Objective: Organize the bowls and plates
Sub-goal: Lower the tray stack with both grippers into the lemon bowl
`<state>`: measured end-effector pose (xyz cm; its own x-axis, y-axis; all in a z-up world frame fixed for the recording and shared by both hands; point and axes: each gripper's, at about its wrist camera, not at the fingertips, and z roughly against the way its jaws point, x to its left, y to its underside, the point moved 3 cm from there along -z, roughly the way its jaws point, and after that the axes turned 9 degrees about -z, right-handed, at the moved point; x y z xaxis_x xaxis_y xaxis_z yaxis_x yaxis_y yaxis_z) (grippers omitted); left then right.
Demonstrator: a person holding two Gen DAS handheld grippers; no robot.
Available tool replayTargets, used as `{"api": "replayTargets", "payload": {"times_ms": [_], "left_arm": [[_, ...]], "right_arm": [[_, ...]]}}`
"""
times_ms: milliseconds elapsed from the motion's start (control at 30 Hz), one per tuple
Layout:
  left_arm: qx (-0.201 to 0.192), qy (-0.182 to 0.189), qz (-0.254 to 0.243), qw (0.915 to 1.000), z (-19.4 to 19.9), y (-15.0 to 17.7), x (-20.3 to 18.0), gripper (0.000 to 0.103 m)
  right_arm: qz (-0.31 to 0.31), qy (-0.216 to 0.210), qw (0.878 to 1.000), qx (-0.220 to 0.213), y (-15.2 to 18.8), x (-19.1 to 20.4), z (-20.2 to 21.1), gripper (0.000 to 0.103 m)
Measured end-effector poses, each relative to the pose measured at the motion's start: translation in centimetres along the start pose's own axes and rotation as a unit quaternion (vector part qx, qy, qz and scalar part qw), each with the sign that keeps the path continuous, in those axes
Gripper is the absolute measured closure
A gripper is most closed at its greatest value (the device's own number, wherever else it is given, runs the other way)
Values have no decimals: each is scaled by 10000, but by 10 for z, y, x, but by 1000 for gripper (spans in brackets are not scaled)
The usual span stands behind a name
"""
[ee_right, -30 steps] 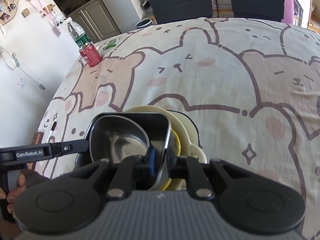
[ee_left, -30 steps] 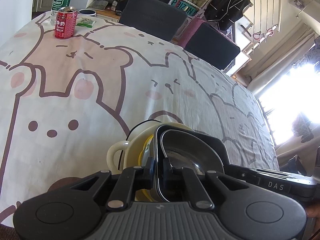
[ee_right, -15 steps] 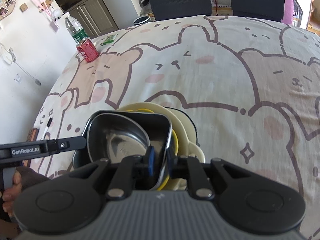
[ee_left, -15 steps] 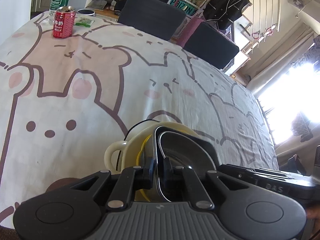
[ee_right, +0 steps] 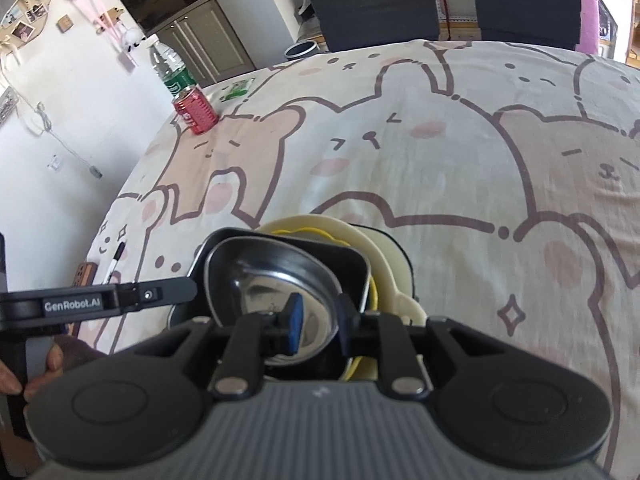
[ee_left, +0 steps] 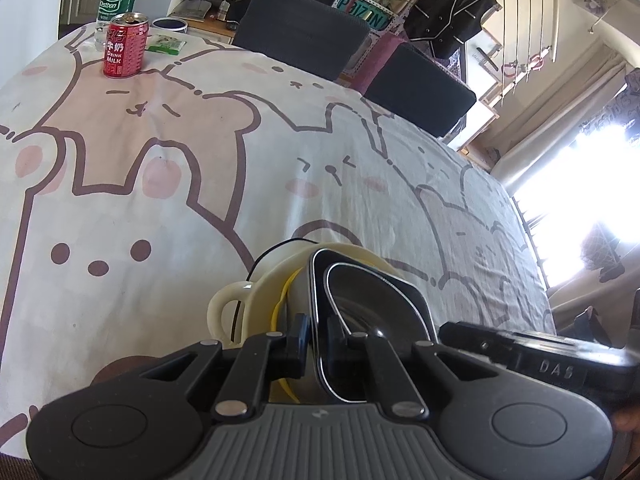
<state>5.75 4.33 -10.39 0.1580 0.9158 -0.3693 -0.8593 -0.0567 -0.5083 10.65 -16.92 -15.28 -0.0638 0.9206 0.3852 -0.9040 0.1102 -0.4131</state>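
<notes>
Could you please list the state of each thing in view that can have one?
Left tongs: shut on the steel dish's rim.
Right tongs: open, astride the dish's rim.
Steel dish: nested on the stack, empty.
Cream bowl: upright, under the dish.
Yellow rim: sandwiched between dish and bowl.
Can: upright, opened.
Bottle: upright; cap cannot be seen.

Glossy metal bowl (ee_right: pixel 276 280) in a matt black tray (ee_right: pixel 352 256); smooth cream dish (ee_left: pixel 260 296); printed cloth tablecloth (ee_left: pixel 160 184).
</notes>
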Motion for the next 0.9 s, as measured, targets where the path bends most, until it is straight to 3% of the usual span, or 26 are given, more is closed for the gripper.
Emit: {"api": "replayTargets", "payload": {"times_ms": [100,300,467,567,900], "left_arm": [[84,-72,-50,9999,-3,2,0,93],[125,-159,-123,9997,-5,2,-2,91],[129,-150,-114,9997,-6,3,-1,90],[150,-134,-88,9998,-7,3,0,90],[319,-310,-184,9988,-16,5,-1,91]], "right_arm": [[-192,116,9997,-64,-3,-7,1,64],[-636,222,9975,194,-3,-22,-13,63],[-1023,54,9936,480,-2,-30,-26,64],[-970,-136,9940,491,-1,-26,-26,71],[-810,-270,9958,322,-2,-22,-13,72]]}}
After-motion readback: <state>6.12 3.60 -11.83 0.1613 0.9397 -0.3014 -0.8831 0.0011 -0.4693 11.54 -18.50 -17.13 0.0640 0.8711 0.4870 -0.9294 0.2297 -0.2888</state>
